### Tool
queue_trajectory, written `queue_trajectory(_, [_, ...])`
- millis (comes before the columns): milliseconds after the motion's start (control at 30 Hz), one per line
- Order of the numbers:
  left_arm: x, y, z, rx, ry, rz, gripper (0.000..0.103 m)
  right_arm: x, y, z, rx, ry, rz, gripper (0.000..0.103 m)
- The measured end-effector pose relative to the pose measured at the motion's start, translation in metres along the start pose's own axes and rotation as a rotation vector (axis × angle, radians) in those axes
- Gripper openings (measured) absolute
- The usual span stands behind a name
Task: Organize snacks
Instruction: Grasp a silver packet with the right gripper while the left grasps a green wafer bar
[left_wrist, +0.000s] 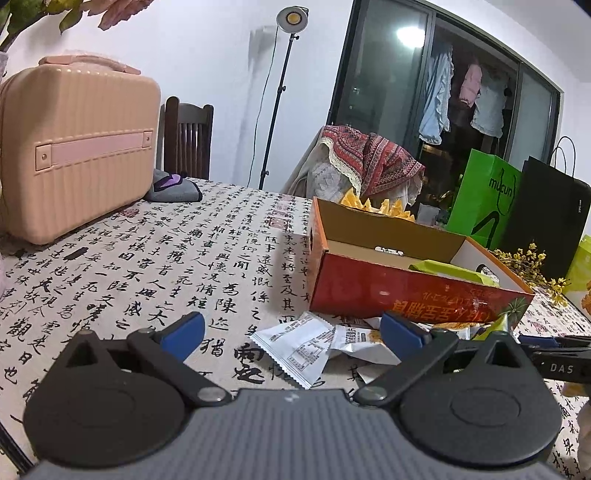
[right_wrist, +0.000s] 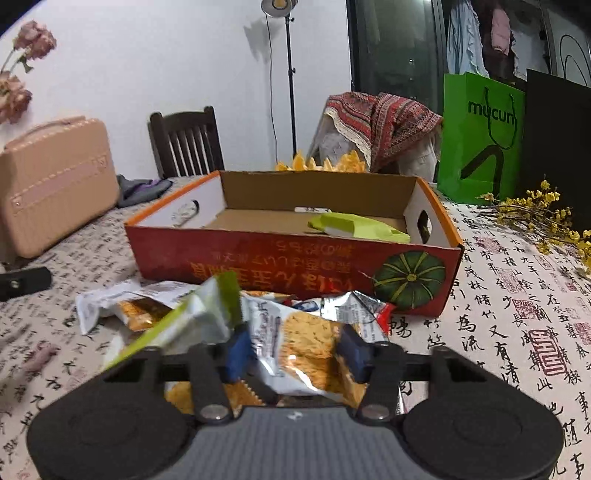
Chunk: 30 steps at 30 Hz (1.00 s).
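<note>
A red cardboard box (left_wrist: 399, 291) (right_wrist: 295, 266) stands on the table with a green snack packet (right_wrist: 354, 227) (left_wrist: 454, 271) inside. Several snack packets lie in a pile in front of it. My left gripper (left_wrist: 291, 334) is open and empty, just above a white packet (left_wrist: 299, 343). My right gripper (right_wrist: 295, 350) is closed around an orange-and-white cracker packet (right_wrist: 303, 350), with a green-edged packet (right_wrist: 192, 317) lying against its left finger. The right gripper's arm shows at the right edge of the left wrist view (left_wrist: 554, 354).
A pink case (left_wrist: 74, 147) (right_wrist: 55, 184) stands at the table's left. A grey cloth (left_wrist: 173, 188) lies beside it. A green bag (left_wrist: 484, 195) (right_wrist: 480, 136), a black bag (left_wrist: 546, 218) and yellow flowers (right_wrist: 535, 218) stand at the right. Chairs sit behind the table.
</note>
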<state>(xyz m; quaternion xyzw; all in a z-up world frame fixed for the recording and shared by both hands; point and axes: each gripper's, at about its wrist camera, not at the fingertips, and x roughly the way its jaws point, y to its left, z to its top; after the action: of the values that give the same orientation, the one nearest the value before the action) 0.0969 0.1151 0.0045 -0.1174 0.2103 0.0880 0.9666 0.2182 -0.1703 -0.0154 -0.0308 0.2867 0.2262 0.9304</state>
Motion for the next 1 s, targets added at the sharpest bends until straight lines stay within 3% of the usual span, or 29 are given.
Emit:
queue_trajectory(200, [0.001, -0.002, 0.000, 0.006, 0.005, 0.001, 0.103, -0.011, -0.002, -0.001, 0.010, -0.033, 0.018, 0.031])
queue_trajectory(367, [0.000, -0.003, 0.001, 0.008, 0.007, 0.001, 0.103, -0.027, -0.015, 0.002, 0.068, -0.082, 0.047, 0.023])
queue_trajectory(633, [0.001, -0.007, 0.001, 0.016, 0.014, 0.002, 0.103, -0.036, -0.054, 0.004, 0.231, -0.095, 0.084, 0.018])
queue_trajectory(833, [0.004, -0.009, 0.001, 0.022, 0.027, 0.009, 0.103, -0.027, -0.061, 0.002, 0.227, -0.067, 0.050, 0.019])
queue_trajectory(1000, [0.008, -0.012, 0.001, 0.033, 0.044, 0.013, 0.103, -0.025, -0.061, -0.002, 0.230, -0.079, 0.038, 0.012])
